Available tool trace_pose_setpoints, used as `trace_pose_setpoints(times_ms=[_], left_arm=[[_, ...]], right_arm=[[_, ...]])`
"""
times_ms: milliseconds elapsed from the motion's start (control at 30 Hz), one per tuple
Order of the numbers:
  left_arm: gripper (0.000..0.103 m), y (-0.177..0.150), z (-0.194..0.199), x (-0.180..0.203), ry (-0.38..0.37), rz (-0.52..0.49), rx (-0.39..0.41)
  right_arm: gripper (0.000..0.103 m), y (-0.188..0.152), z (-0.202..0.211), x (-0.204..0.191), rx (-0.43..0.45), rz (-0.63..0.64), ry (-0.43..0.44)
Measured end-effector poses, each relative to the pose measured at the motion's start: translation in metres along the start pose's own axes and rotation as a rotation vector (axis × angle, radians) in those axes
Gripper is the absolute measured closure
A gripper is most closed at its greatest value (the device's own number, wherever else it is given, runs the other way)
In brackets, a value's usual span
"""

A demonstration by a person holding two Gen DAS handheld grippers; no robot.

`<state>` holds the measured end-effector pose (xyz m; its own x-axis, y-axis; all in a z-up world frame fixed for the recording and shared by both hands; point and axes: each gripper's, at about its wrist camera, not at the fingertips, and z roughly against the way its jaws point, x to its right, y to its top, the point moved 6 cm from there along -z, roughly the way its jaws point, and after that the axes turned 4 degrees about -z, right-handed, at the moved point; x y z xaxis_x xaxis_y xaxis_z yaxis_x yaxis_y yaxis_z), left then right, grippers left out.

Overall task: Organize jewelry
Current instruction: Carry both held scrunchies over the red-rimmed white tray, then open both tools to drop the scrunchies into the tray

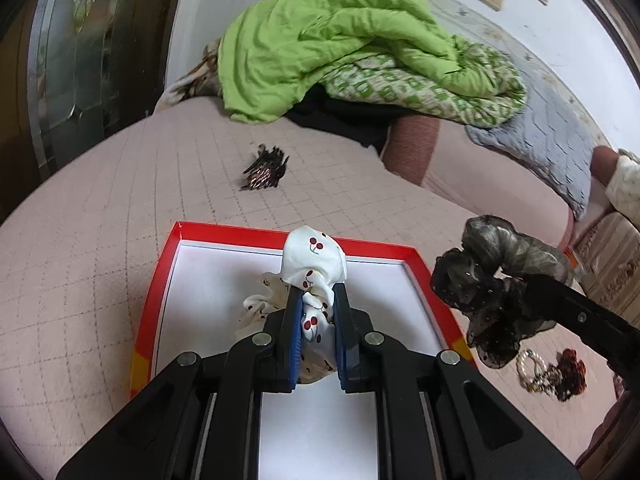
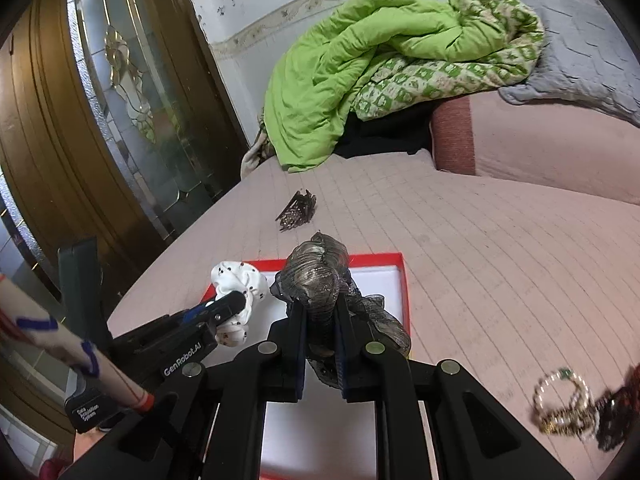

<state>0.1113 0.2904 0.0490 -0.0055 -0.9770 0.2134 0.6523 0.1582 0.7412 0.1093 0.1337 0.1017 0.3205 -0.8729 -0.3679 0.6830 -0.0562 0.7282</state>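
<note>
My left gripper (image 1: 316, 300) is shut on a white scrunchie with red cherries (image 1: 314, 256) and holds it over the red-rimmed white box (image 1: 208, 280). My right gripper (image 2: 320, 308) is shut on a sheer grey-black scrunchie (image 2: 320, 272) and holds it above the same box (image 2: 394, 280). In the left wrist view the grey scrunchie (image 1: 500, 280) hangs at the box's right edge. In the right wrist view the white scrunchie (image 2: 240, 280) is at the box's left side. A dark hair claw clip (image 1: 264, 172) lies on the pink bed beyond the box. Pearl bracelets (image 2: 560, 404) and a dark red piece (image 1: 570, 374) lie to the right.
A green quilt (image 1: 320, 40) is piled at the back of the bed, with a grey pillow (image 1: 540, 136) to its right. A wooden door with patterned glass (image 2: 100, 120) stands on the left. The person's sleeve (image 2: 60, 336) shows at lower left.
</note>
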Motion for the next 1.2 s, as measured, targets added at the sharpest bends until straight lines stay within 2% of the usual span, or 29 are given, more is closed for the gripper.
trace_pose_setpoints(times_ms=[367, 533, 767, 867, 900, 933, 1000, 1133, 1200], left_arm=[[0.09, 0.007, -0.029, -0.015, 0.003, 0.037, -0.039], [0.09, 0.006, -0.039, -0.016, -0.013, 0.059, -0.072], [0.09, 0.006, -0.043, -0.02, 0.002, 0.086, -0.09], [0.078, 0.006, -0.042, -0.023, 0.017, 0.094, -0.089], [0.071, 0.006, -0.042, -0.023, 0.021, 0.095, -0.088], [0.062, 0.006, -0.04, -0.024, 0.032, 0.096, -0.084], [0.058, 0.007, -0.039, -0.025, 0.039, 0.099, -0.077], [0.058, 0.009, -0.036, -0.027, 0.043, 0.1, -0.07], [0.058, 0.01, -0.034, -0.028, 0.043, 0.104, -0.059]], right_arm=[[0.088, 0.011, -0.08, 0.005, -0.084, -0.002, -0.033], [0.088, 0.011, -0.096, 0.008, -0.097, -0.008, -0.038], [0.088, 0.006, -0.11, 0.013, -0.125, -0.024, -0.051], [0.088, 0.004, -0.113, 0.016, -0.133, -0.032, -0.059], [0.088, 0.004, -0.114, 0.017, -0.137, -0.036, -0.062], [0.087, 0.003, -0.114, 0.018, -0.141, -0.038, -0.063], [0.082, 0.003, -0.114, 0.018, -0.148, -0.038, -0.066], [0.06, 0.004, -0.108, 0.019, -0.134, -0.039, -0.06], [0.058, 0.007, -0.104, 0.018, -0.119, -0.039, -0.058]])
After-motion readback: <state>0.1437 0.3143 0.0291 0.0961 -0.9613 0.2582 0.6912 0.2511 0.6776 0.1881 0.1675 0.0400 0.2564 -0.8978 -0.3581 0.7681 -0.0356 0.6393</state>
